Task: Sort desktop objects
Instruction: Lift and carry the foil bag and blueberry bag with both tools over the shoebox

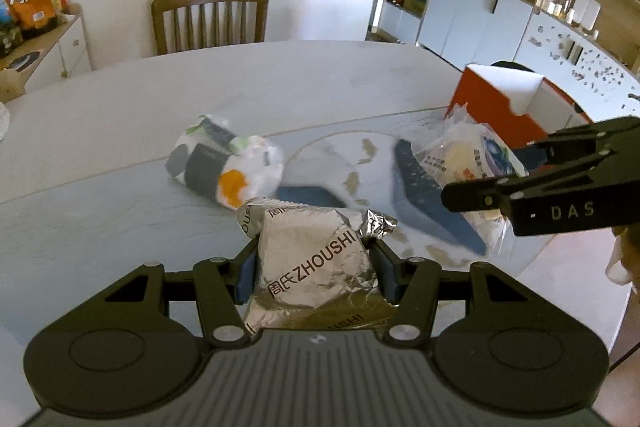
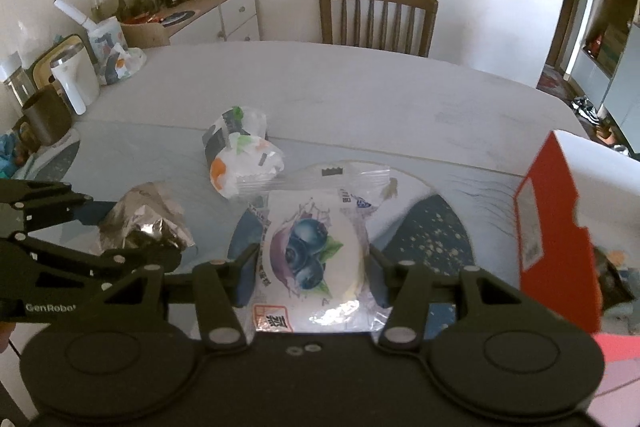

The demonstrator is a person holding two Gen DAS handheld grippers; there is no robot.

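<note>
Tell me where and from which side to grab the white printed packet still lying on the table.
Grip the white printed packet across its narrow middle, where the dark band wraps it. It lies on its side, long axis slanting across the table, so come from above with the fingers either side of the band; the crinkled end looks too loose to hold.

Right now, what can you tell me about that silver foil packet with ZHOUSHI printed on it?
The silver foil packet is a crinkled, shiny pouch with dark "ZHOUSHI" lettering and Chinese characters running across its face. Its sealed top edge is creased and bent over, with one corner crumpled. It looks puffed, so something fills it. The left gripper is shut on it, a blue pad pressing each side, and carries it clear of the grey table. In the right wrist view it shows as a wrinkled silver lump.
</note>
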